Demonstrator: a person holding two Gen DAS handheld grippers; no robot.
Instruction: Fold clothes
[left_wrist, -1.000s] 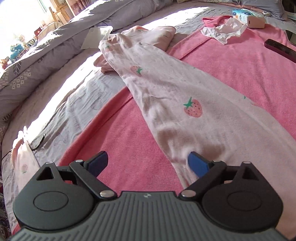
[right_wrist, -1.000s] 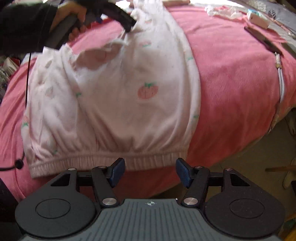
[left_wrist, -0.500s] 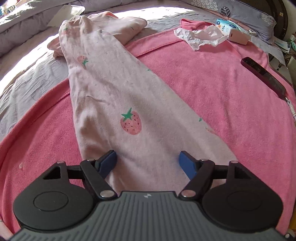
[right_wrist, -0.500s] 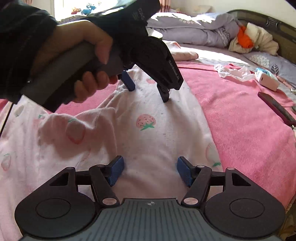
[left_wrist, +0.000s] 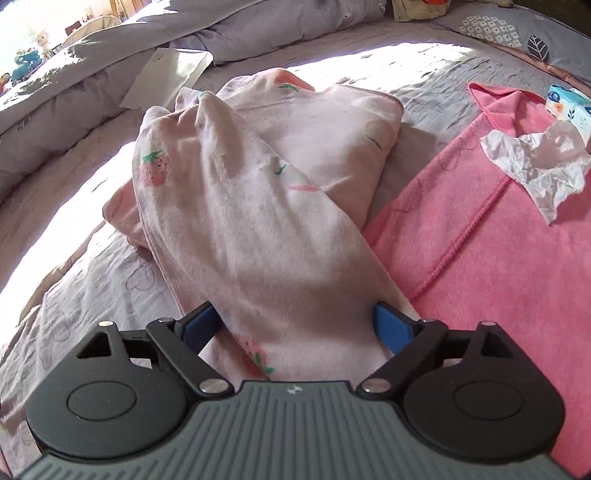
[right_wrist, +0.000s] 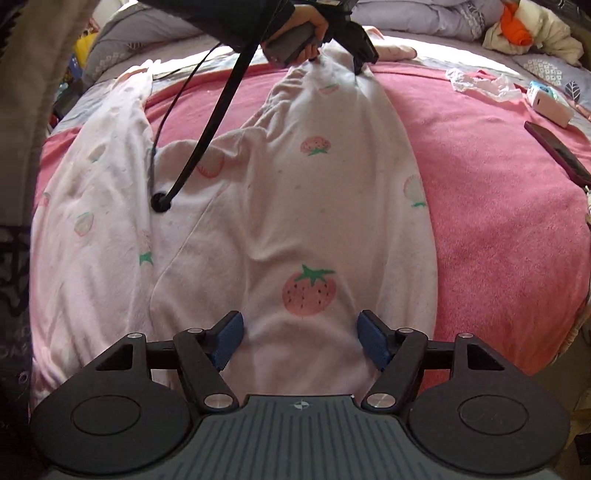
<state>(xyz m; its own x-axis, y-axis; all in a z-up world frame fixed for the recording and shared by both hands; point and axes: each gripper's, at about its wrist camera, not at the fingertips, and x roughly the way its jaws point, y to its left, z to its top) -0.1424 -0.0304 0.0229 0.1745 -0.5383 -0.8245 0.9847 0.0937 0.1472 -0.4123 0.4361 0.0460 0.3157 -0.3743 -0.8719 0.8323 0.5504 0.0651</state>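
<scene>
We have both hand-held grippers over one garment: pale pink strawberry-print pants (right_wrist: 317, 206) lying on a pink blanket (right_wrist: 491, 206) spread on the bed (left_wrist: 74, 236).

Change over the last second: the left hand-held gripper (left_wrist: 295, 325) has travelled from the middle of the pant leg (left_wrist: 258, 229) up toward its far end, where the leg runs off the blanket onto the grey bedspread and over a folded pink garment (left_wrist: 343, 140). Its jaws narrowed briefly and have just reopened; they now stand wide, straddling the leg, with cloth between them. Whether the pads press the leg edges we cannot tell — no pinch is visible. The right hand-held gripper (right_wrist: 299, 339) has come from the waistband edge to sit over the lower part of the pants; its jaws have just been opening, stand clear of the fabric and hold nothing.

Reading: one hand at each end of the same leg — we judge this as set-up for a lengthwise fold, grasp not yet made. The other leg (right_wrist: 96, 184) lies splayed to the side, so the pants are not yet aligned.

Surroundings: crumpled tissue (left_wrist: 539, 170), a tissue pack (left_wrist: 569, 107), a dark phone (right_wrist: 561, 155) on the blanket; grey quilt (left_wrist: 92, 70) and paper (left_wrist: 166, 77) behind; strong sunlight across the bed.
</scene>
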